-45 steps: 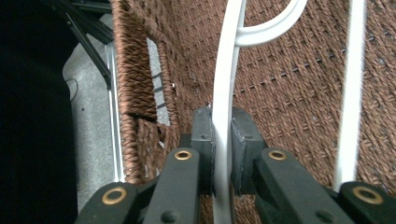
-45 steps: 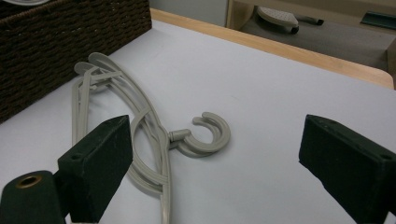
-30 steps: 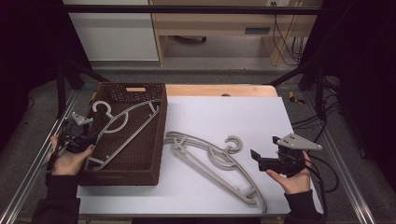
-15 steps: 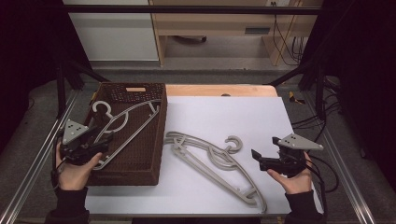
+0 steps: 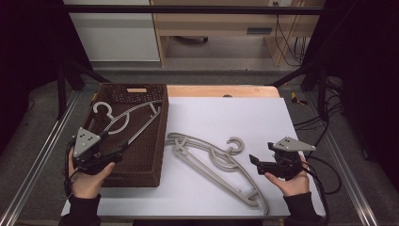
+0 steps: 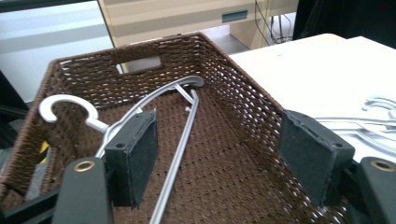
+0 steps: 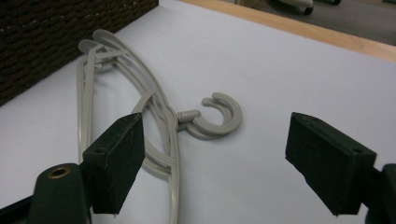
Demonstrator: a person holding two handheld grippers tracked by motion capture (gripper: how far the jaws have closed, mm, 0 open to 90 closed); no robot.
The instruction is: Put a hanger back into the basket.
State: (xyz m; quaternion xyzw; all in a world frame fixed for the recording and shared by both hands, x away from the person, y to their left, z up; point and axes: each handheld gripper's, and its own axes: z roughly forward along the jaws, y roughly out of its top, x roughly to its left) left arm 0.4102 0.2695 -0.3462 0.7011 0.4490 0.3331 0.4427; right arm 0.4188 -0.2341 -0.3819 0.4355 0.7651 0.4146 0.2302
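At nine o'clock my left gripper (image 5: 123,149) hangs over the wicker basket (image 5: 160,136), jaws spread wide and empty, one hanger (image 5: 129,120) resting inside against the rim. Centre table, the stacked grey hangers (image 5: 211,160) lie tangled, hooks overlapping. At three o'clock my right gripper (image 5: 254,160) waits just beside them, jaws fully apart, gripping nothing. My worry: pinching one arm could drag up both hangers, since they interlock.

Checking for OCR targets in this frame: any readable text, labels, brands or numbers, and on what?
None readable.
The wicker basket, the hanger in it and the hangers on the table carry no visible print.
The grey plate on the left gripper shows small dots only, no characters.
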